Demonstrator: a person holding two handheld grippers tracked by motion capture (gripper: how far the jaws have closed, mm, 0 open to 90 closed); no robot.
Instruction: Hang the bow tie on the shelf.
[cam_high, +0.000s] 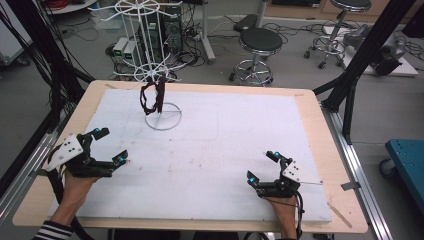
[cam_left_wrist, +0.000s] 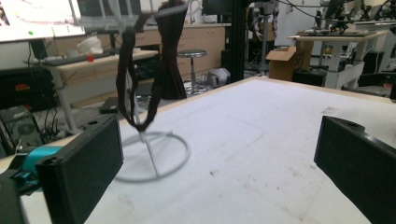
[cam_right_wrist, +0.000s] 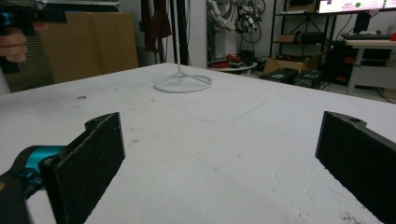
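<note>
Upper centre of the high view, the dark scarf (cam_high: 151, 97) hanging on the white rack (cam_high: 162, 119) looks soft and light, best pinched at its lower loop, while the left gripper (cam_high: 107, 146) and right gripper (cam_high: 262, 167) both gape empty.

Two handheld grippers are seen in the high view — the left gripper (cam_high: 111, 146) at lower left of the frame, the right gripper (cam_high: 262, 167) at lower right. Each is built of black parts, tipped with small teal-blue pieces, and topped by a grey three-cornered plate marked with dark dots. Black cables are trailed from both toward the bottom edge. A black-and-white striped sleeve (cam_high: 51, 231) is worn at the bottom left corner. In both gripper views, flat black textured jaws are shown — a teal fitting at lower left.
</note>
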